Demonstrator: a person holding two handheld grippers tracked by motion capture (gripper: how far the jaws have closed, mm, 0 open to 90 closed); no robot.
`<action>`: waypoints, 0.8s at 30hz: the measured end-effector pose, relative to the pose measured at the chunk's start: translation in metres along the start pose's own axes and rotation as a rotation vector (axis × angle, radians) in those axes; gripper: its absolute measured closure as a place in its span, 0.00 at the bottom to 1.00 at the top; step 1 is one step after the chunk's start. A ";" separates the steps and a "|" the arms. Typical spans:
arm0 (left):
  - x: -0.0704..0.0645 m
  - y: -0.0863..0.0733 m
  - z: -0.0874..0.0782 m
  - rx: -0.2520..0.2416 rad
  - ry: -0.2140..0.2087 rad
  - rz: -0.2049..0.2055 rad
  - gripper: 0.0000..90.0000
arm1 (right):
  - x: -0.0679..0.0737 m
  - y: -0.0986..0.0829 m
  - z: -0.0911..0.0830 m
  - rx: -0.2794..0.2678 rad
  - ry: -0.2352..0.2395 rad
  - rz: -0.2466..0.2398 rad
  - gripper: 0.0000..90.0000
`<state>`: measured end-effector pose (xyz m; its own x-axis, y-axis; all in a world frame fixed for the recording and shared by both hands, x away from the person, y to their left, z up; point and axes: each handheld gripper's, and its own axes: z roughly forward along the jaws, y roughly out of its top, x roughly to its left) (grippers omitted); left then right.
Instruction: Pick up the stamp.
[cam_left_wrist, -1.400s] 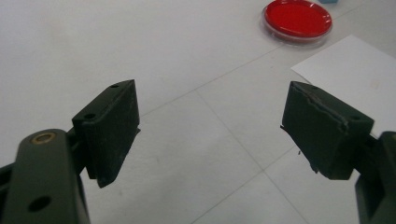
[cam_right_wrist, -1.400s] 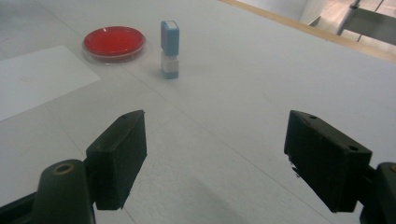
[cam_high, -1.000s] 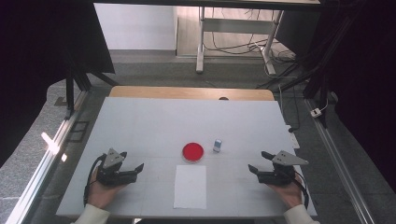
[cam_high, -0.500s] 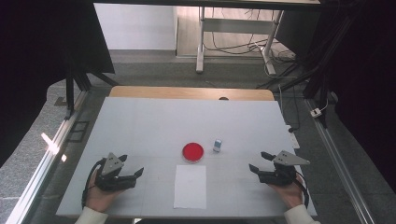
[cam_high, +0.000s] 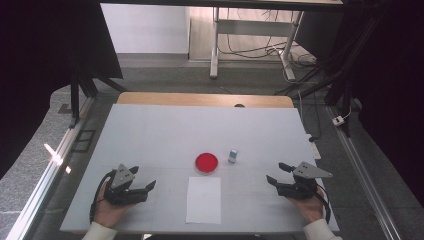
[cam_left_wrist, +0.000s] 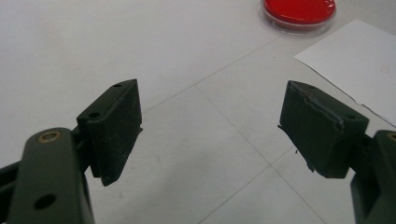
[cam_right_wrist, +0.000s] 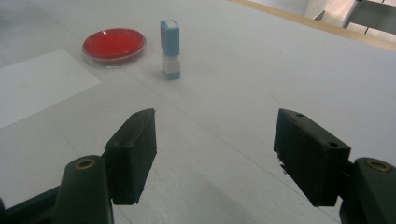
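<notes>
standing wide apart, the jaws of the right gripper (cam_high: 278, 175) hold nothing and face the little blue stamp (cam_high: 233, 154), upright just beside the red dish (cam_high: 206, 162). the left gripper (cam_high: 144, 183) is wide and empty too, near the paper (cam_high: 203, 199). lots of bare table (cam_high: 165, 130) sits between them, with edges far off.

Left tongs (cam_high: 145, 186) are sitting at the lower left of the high view, jaws spread wide, gripping nothing. Right tongs (cam_high: 277, 173) are sitting at the lower right, jaws equally spread. Both hands are resting low.
</notes>
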<state>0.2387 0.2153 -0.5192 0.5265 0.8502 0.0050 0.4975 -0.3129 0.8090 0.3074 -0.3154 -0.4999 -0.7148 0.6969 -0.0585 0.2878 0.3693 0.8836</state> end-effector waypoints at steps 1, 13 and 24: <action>0.001 -0.001 -0.001 0.002 0.004 -0.008 0.24 | 0.000 0.000 0.000 -0.003 0.005 0.005 0.34; 0.007 -0.005 -0.005 -0.009 0.011 -0.012 0.24 | 0.004 0.008 0.005 -0.001 0.009 -0.012 0.36; 0.005 -0.004 -0.004 -0.008 0.006 -0.005 0.24 | 0.006 0.022 0.013 0.008 0.007 -0.009 0.37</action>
<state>0.2362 0.2224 -0.5201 0.5198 0.8543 0.0051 0.4941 -0.3055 0.8140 0.3181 -0.2953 -0.4873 -0.7218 0.6892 -0.0629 0.2863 0.3801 0.8795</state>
